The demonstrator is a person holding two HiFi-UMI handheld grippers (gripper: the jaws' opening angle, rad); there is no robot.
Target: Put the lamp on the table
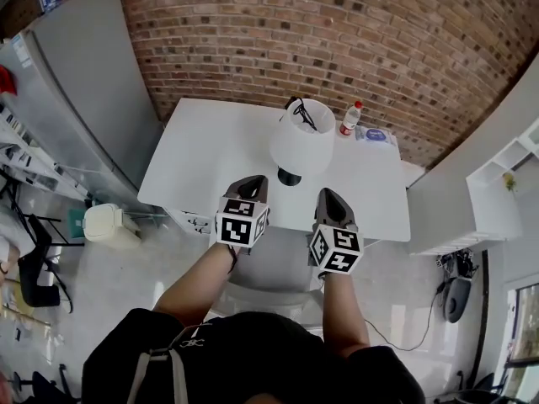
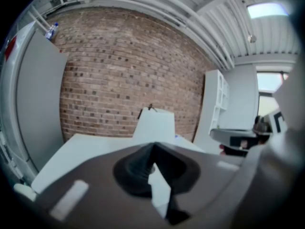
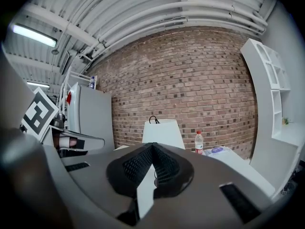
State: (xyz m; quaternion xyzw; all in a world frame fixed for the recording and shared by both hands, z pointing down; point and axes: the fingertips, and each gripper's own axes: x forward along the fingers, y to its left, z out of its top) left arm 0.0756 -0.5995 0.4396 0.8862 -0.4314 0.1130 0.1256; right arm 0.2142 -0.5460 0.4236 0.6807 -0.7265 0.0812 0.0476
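A lamp [image 1: 301,143] with a white shade and a dark base stands upright on the white table [image 1: 210,154], right of the table's middle. The same lamp [image 2: 153,124] rises beyond the left jaws, and the lamp [image 3: 163,133] shows above the right jaws too. My left gripper [image 1: 251,182] is shut and holds nothing, just short of the table's near edge, left of the lamp's base. My right gripper [image 1: 330,196] is shut and empty as well, over the near edge right of the base. Neither touches the lamp.
A water bottle [image 1: 350,118] with a red cap and a pack of wipes [image 1: 375,135] sit at the table's far right, against the brick wall. A grey cabinet [image 1: 76,91] stands left. A white bin [image 1: 108,222] is on the floor left; a white shelf [image 1: 505,171] right.
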